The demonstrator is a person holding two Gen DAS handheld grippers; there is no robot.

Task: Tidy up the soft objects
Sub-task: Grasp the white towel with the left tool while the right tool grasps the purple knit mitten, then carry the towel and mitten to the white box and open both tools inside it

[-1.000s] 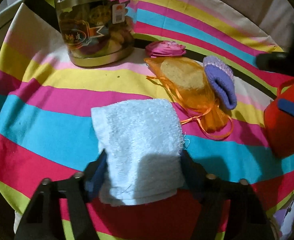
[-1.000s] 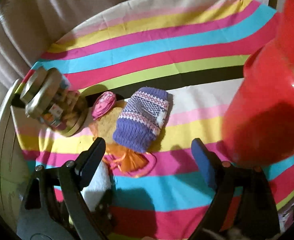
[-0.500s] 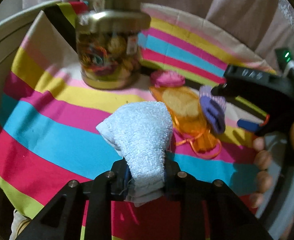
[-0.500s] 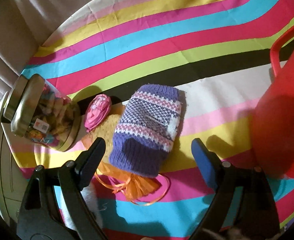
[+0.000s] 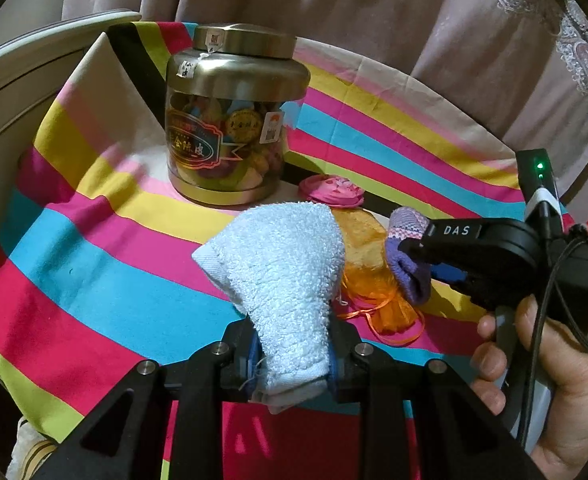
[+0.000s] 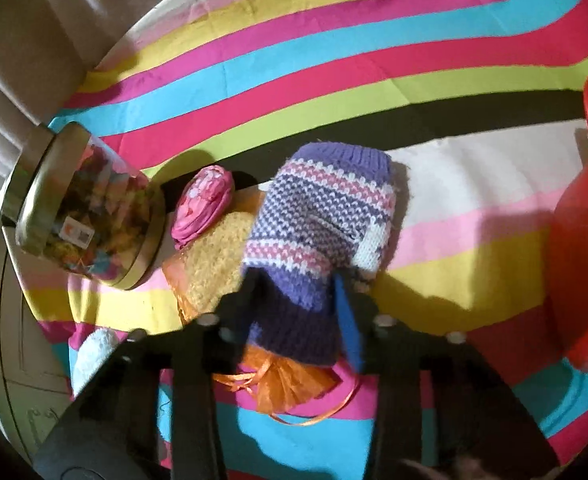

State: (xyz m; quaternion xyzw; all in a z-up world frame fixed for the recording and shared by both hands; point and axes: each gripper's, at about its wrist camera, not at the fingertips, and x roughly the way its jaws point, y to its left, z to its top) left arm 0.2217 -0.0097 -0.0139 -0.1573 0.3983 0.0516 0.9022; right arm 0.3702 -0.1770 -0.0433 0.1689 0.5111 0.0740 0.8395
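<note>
Dim warm light, hard shadows, fisheye-bent edges

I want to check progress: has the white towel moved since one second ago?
Yes. The white towel, pinched by the left gripper, has risen off the cloth toward the jar.

Striped cloth (image 5: 105, 264) covers the worktop. A glass jar (image 5: 229, 132) with a gold metal lid stands upright on it, filled with wrapped sweets. Beige curtain (image 5: 374, 12) hangs behind. White furniture edge (image 5: 33, 56) at left.
</note>
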